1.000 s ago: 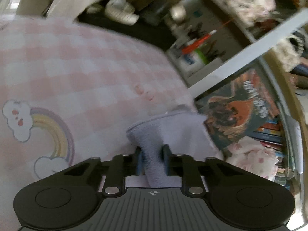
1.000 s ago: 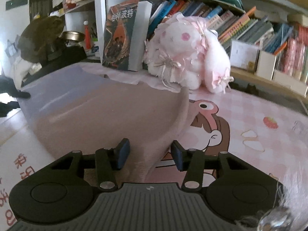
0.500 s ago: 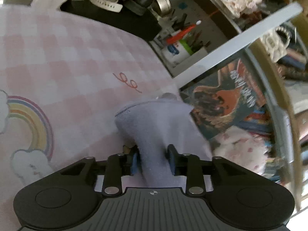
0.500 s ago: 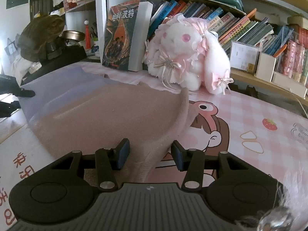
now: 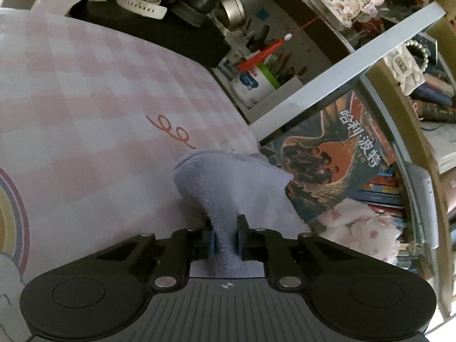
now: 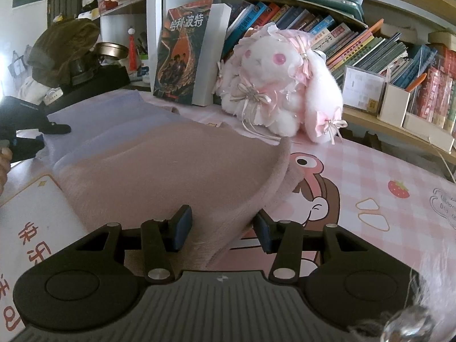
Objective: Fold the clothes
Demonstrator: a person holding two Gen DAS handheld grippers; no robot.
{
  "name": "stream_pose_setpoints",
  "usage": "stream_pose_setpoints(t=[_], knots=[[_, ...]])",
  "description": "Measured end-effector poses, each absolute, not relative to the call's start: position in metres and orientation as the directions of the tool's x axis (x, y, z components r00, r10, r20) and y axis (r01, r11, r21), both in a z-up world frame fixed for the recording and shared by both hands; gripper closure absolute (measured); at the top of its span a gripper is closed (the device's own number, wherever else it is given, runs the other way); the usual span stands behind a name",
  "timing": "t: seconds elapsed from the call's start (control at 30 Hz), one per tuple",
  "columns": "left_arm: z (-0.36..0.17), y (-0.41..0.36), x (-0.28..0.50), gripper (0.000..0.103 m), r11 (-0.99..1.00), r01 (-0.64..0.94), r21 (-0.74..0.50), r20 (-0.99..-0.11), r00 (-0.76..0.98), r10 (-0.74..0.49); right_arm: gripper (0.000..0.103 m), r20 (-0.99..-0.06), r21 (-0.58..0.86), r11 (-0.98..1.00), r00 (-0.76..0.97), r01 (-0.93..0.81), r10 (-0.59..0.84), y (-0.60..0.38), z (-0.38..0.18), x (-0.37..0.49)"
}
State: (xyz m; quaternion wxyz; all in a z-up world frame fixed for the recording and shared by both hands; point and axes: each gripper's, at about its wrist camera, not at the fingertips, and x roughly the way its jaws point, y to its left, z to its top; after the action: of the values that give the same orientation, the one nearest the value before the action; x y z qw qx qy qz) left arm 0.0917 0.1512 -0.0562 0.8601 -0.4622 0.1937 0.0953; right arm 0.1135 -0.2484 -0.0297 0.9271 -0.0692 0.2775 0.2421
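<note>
fleece garment [image 5: 236,188] pinched in left hand-held gripper [image 5: 225,238]

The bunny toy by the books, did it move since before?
No. The bunny toy sits in the same spot beside the tall book on the pink checked mat in the right wrist view, as earlier.

Left gripper [image 5: 225,238] — pinching lilac fleece garment [image 5: 236,188] — over pink checked cloth [image 5: 94,108]

Left gripper [image 5: 225,238] fingers have just pinched closed; right gripper [image 6: 222,228] fingers apart.
</note>
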Motion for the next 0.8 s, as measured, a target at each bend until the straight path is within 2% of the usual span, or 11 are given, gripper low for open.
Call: stream_pose_setpoints(t=[0.17, 0.27, 0.4, 0.57, 0.67, 0.8], knots=[[-0.043, 0.168, 0.075, 0.092, 0.599, -0.319, -0.735, -0.405, 0.914, -0.01, 0.052, -0.551, 0.034, 0.848, 0.698, -0.529, 0.457, -0.245, -0.03, 0.112], [-0.041, 0.179, 0.064, 0.092, 0.643, -0.313, -0.699, -0.402, 0.916, 0.009, 0.051, -0.56, 0.138, 0.814, 0.633, -0.565, 0.534, -0.239, -0.031, 0.113], [-0.048, 0.192, 0.063, 0.09, 0.605, -0.292, -0.741, -0.4, 0.915, -0.047, 0.051, -0.562, 0.131, 0.805, 0.625, -0.579, 0.542, -0.228, -0.03, 0.113], [-0.05, 0.188, 0.075, 0.081, 0.612, -0.305, -0.73, -0.425, 0.903, -0.057, 0.051, -0.565, 0.145, 0.803, 0.618, -0.578, 0.547, -0.228, -0.03, 0.115], [-0.054, 0.187, 0.079, 0.082, 0.608, -0.325, -0.724, -0.437, 0.898, -0.04, 0.051, -0.565, 0.143, 0.803, 0.619, -0.578, 0.546, -0.228, -0.03, 0.115], [-0.054, 0.184, 0.08, 0.09, 0.624, -0.333, -0.707, -0.437, 0.899, -0.016, 0.05, -0.563, 0.154, 0.803, 0.617, -0.576, 0.55, -0.23, -0.031, 0.114]])
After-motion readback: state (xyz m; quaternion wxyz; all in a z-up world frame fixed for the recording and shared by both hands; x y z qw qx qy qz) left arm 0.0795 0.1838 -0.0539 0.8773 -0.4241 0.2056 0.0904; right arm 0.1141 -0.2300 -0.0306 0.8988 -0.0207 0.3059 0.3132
